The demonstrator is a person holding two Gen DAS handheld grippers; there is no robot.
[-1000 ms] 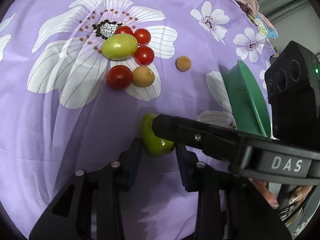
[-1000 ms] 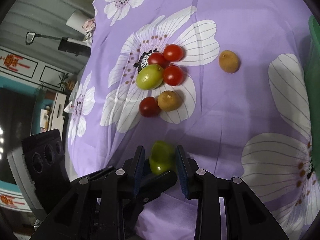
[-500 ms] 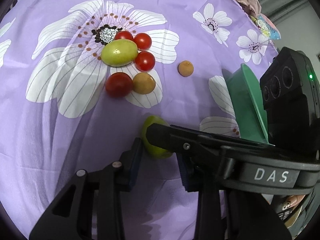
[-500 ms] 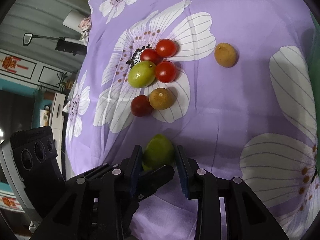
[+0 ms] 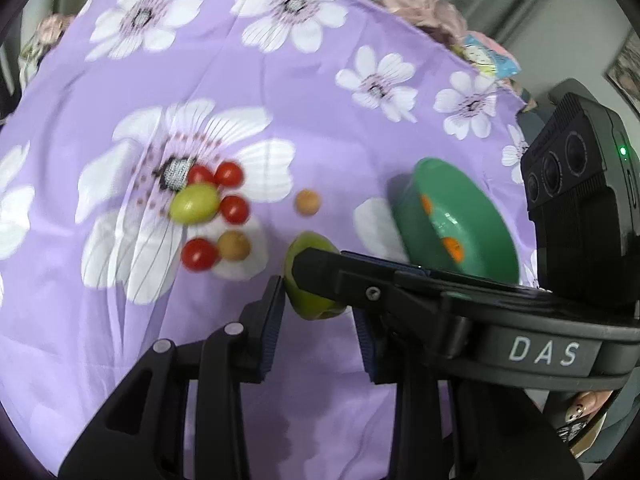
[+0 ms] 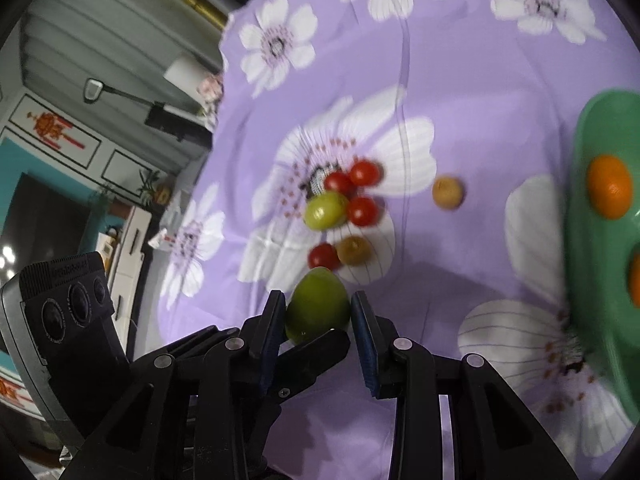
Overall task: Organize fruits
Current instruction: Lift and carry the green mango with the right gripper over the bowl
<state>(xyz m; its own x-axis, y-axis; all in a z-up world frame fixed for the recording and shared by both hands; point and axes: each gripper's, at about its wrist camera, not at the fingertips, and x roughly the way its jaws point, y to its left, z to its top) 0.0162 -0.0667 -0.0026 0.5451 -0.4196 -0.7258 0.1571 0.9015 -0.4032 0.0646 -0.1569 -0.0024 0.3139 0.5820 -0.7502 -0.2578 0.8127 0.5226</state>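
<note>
A purple flowered cloth [image 5: 320, 92] covers the table; left of the green bowl [image 5: 472, 236] lie clustered tomatoes [image 5: 229, 174] and one green fruit [image 5: 195, 208].

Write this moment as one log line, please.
held: green fruit | by: right tongs, left tongs | target: green bowl | left on cloth: seven fruits

Four red tomatoes [image 5: 228, 174], two green fruits [image 5: 195, 208], two brown fruits [image 5: 234, 245], two oranges [image 6: 610, 186].

Right gripper [image 6: 318, 322] clamped on green fruit [image 6: 317, 308], pads pressing both sides. Left gripper finger [image 6: 312, 354] crosses just beneath fruit. Beyond fruit on purple floral cloth [image 6: 460, 80]: red tomatoes [image 6: 362, 211], second green fruit [image 6: 325, 210], brown fruit [image 6: 354, 250]. Far right of fruit: green bowl [image 6: 588, 280] with orange fruit [image 6: 610, 186].
</note>
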